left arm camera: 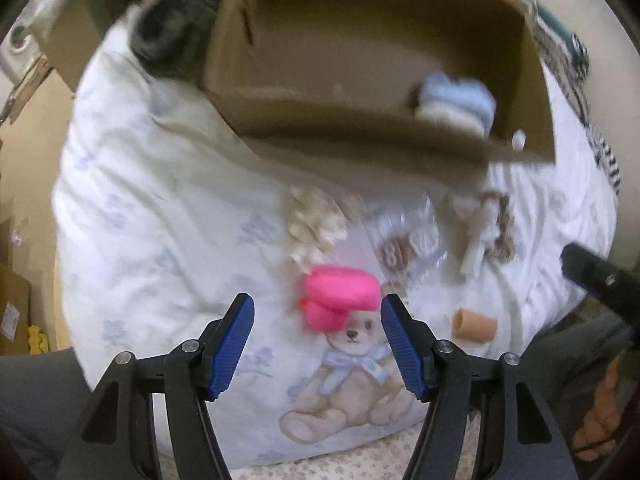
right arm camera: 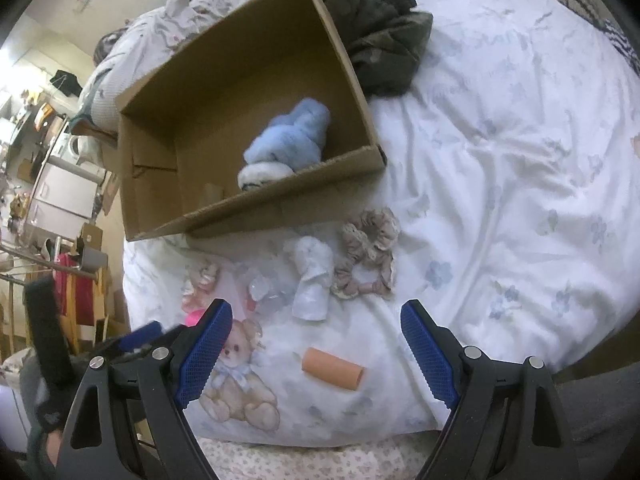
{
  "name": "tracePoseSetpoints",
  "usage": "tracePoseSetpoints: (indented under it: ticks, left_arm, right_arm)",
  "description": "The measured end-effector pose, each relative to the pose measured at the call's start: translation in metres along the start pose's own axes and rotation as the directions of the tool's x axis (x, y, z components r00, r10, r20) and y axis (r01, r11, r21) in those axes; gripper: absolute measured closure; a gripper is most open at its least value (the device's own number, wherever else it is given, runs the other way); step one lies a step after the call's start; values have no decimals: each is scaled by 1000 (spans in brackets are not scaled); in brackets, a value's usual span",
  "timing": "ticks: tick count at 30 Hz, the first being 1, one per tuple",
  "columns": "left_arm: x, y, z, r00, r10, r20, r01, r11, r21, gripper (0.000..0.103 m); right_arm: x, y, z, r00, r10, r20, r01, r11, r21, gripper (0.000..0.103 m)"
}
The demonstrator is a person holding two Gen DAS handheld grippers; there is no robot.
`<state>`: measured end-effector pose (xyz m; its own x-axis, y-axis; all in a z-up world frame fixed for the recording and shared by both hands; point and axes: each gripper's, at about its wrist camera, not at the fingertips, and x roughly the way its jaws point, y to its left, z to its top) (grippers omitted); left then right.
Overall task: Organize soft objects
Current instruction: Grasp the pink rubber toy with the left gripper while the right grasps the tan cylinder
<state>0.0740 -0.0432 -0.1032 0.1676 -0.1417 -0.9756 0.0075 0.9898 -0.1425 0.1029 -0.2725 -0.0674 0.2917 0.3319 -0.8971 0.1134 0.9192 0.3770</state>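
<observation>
Lining up your left gripper [left arm camera: 317,344] on the pink roll [left arm camera: 340,296], lower centre, jaws wide and empty; right gripper [right arm camera: 316,354] gapes idle too; next, close gently, carry to the box [left arm camera: 360,148] up top.

You have before you a brown cardboard box [right arm camera: 248,80] holding a pale blue fluffy toy [right arm camera: 292,140], a hot pink soft item [left arm camera: 340,300], an orange-tan roll [right arm camera: 332,368], a beige patterned scrunchie [right arm camera: 368,256], blue ribbed pads [left arm camera: 236,348], and white bedding [right arm camera: 500,160] printed with faint blue flowers and a tan, blue-bowed teddy.
</observation>
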Motion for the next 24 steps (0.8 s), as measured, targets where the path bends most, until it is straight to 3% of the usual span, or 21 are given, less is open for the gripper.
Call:
tracePoseSetpoints:
  ticks: [4,6,9,12,14,17,21,24]
  left_arm:
    - [16,-13,2,1000,30,-8,-29,999,16,40]
    - [18,-14,5,999,35,-4,-35,999,9,40]
    - [24,-15,10,999,34,-21,-34,999,-7,40]
    - [31,-17,11,999,35,-35,-35,999,-4,49]
    - [33,-19,11,998,36,-44,-35,999,5,59]
    - [35,-19,11,998,32,-52,-31,999,6,59]
    - [32,-18,11,998,24,-52,-24,1000,7,59]
    - [26,-17,10,999,32,-40,-31,999,15,59]
  right_arm:
    - [9,-6,-1,999,-3,-41,4,1000,21,11]
    - [20,-8,-4,994,8,-111,-5,1000,29,11]
    - [43,-13,-15,968,39,-247,-24,998,63,11]
    - [56,-15,-20,954,20,-301,0,998,66,14]
    - [63,-16,-21,948,10,-319,12,998,68,23]
    - [79,-15,-23,934,-11,-356,33,998,56,38]
    - [93,-7,-26,923,-54,-380,62,998,7,43]
    - [95,-1,-24,925,-95,-367,88,995,-37,61]
